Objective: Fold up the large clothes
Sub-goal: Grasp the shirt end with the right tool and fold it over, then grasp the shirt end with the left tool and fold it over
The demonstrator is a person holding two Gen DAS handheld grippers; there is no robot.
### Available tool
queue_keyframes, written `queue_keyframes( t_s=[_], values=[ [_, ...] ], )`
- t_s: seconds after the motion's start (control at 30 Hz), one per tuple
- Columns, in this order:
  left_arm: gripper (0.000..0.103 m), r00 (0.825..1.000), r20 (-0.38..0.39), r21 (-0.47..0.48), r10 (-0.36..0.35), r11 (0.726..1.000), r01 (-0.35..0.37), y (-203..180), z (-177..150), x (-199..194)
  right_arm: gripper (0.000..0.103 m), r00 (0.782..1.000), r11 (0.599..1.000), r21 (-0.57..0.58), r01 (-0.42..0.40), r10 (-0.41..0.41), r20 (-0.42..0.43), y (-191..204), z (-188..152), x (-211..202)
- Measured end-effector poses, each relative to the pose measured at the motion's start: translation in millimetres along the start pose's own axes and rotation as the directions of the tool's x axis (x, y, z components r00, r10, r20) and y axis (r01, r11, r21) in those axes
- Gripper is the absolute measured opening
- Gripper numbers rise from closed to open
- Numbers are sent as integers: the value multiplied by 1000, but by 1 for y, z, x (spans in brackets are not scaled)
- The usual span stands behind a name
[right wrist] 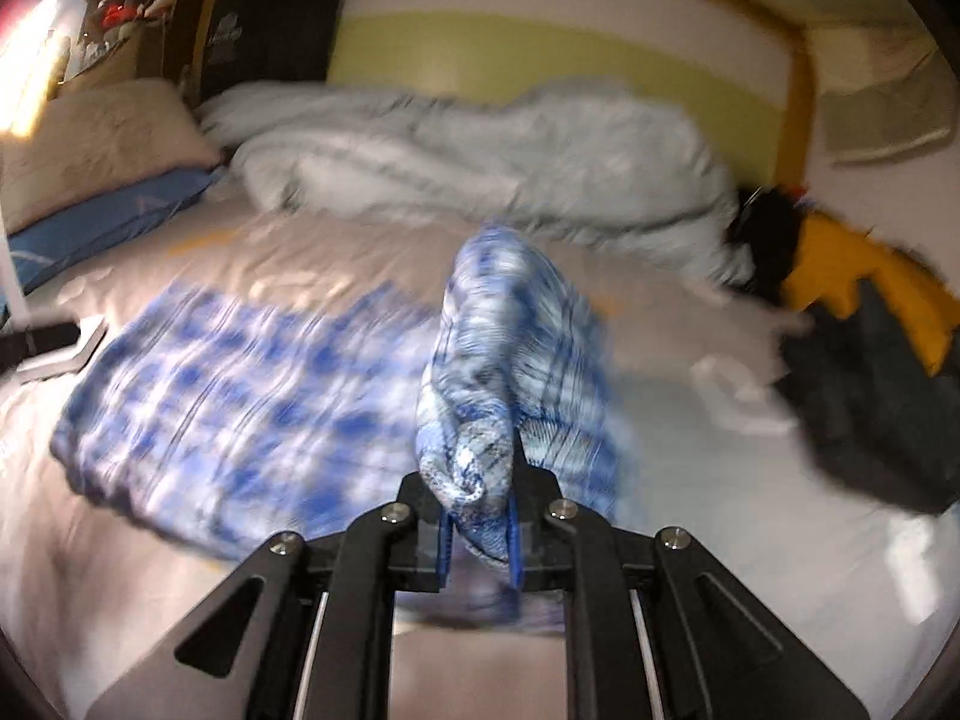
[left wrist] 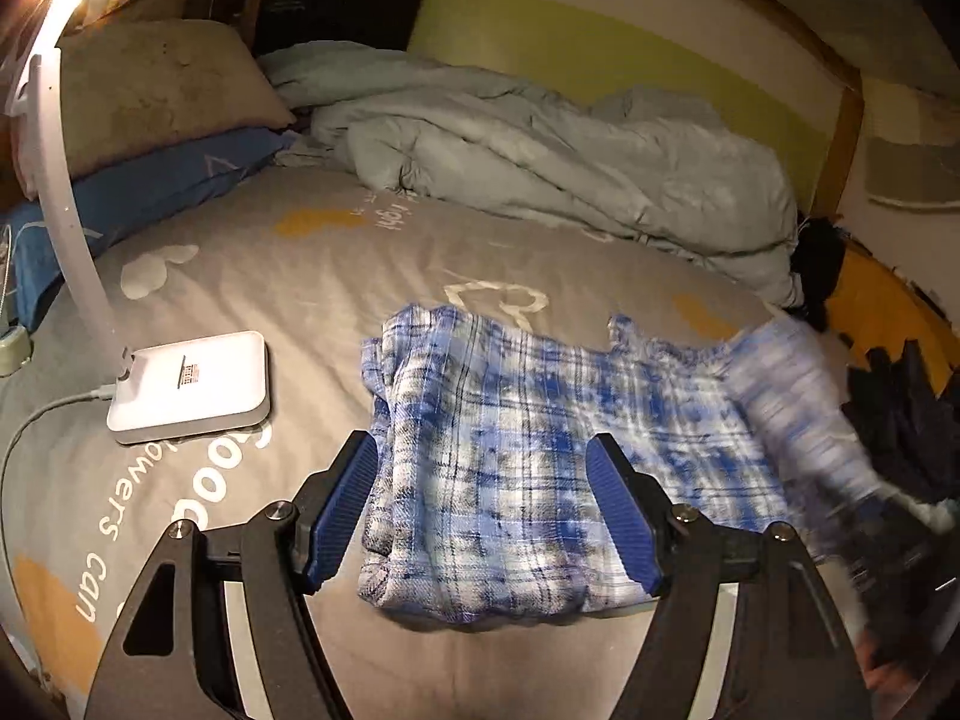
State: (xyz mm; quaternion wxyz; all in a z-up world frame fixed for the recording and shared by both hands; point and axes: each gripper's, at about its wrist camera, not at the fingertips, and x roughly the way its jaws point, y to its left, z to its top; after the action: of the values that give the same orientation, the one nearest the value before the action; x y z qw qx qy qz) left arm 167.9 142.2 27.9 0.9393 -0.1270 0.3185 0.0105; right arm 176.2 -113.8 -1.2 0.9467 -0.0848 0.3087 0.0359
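Nearest to us, our left gripper (left wrist: 483, 516) stands wide, its blue pads (left wrist: 345, 516) either side of the near end of the blue-and-white plaid shirt (left wrist: 528, 450) without pressing on it. The shirt lies partly folded on the grey printed bedsheet (left wrist: 300, 276), its left side already turned in as a thick layered edge.

Our right gripper (right wrist: 480, 546) is clamped narrow on a bunched end of the same shirt (right wrist: 504, 360), which rises from the jaws as a tall loose fold, lifted off the bed while the rest stays spread to its left. The strong blur suggests the cloth is being carried across in mid-swing.

To do this fold well, we judge that the lifted part should travel over the flat part and come down with its edge lined up on the layered left edge, not short of it. We would keep the left gripper low near the near hem so the base does not drag, and let go only once the cloth lies flat.

Beyond the shirt, a white lamp base (left wrist: 189, 387) sits well to the left. Further back lie a crumpled pale duvet (left wrist: 540, 162), stacked pillows (left wrist: 150, 102) and a dark pile of clothes (right wrist: 870, 396) on the right.
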Motion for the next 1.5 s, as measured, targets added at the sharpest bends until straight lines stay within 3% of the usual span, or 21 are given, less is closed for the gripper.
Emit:
queue_keyframes(
  t_s=[0.07,0.17,0.37,0.4,0.43,0.5,0.7,0.83,0.9,1.0,1.07,1.13,1.33,1.37,1.43,1.5],
  values=[
    [71,1000,-3,-9,-23,1000,23,3,1,-2,14,999,999,33,-31,32,-38,7,-12,12],
    [71,1000,3,6,-13,1000,13,3,3,-2,15,999,999,25,-33,33,-33,12,-22,7],
    [71,999,-11,3,-34,999,34,3,4,1,17,992,992,43,-122,124,-37,-2,-28,-11],
    [71,999,-12,1,-39,999,39,2,4,1,19,990,990,35,-135,136,-35,-2,-29,-12],
    [71,999,-13,3,-42,999,42,2,5,1,31,987,987,28,-155,156,-33,-1,-29,-12],
    [71,999,-13,10,-45,999,45,0,4,0,41,978,979,22,-203,204,-33,2,-30,-16],
    [79,999,-15,-7,-29,1000,28,4,3,-1,44,970,967,68,-244,243,20,5,-20,-33],
    [80,999,-30,-40,-15,999,13,13,3,3,54,985,986,37,-160,157,74,1,-16,-47],
    [82,999,-37,-30,31,999,-32,14,3,6,58,990,994,2,-112,112,82,0,-19,-49],
    [93,993,-80,-24,82,996,-85,16,0,16,60,992,994,10,-109,108,59,-6,-27,-45],
    [99,985,-154,-62,71,995,-81,23,-6,30,60,993,994,31,-109,107,50,-11,-32,-41],
    [99,970,-244,-118,14,992,-44,29,-15,46,60,993,992,48,-113,110,53,-15,-34,-40],
    [98,942,-318,-195,-105,980,44,34,-29,67,61,991,990,77,-116,110,78,-26,-36,-45],
    [98,940,-322,-206,-110,977,43,35,-31,69,62,991,990,83,-112,105,84,-28,-36,-46],
    [93,941,-328,-191,-77,981,14,34,-32,71,75,992,992,96,-87,77,105,-31,-36,-48],
    [87,947,-317,-183,-45,983,-15,35,-31,71,76,990,993,98,-62,49,133,-35,-37,-52]
  ],
)
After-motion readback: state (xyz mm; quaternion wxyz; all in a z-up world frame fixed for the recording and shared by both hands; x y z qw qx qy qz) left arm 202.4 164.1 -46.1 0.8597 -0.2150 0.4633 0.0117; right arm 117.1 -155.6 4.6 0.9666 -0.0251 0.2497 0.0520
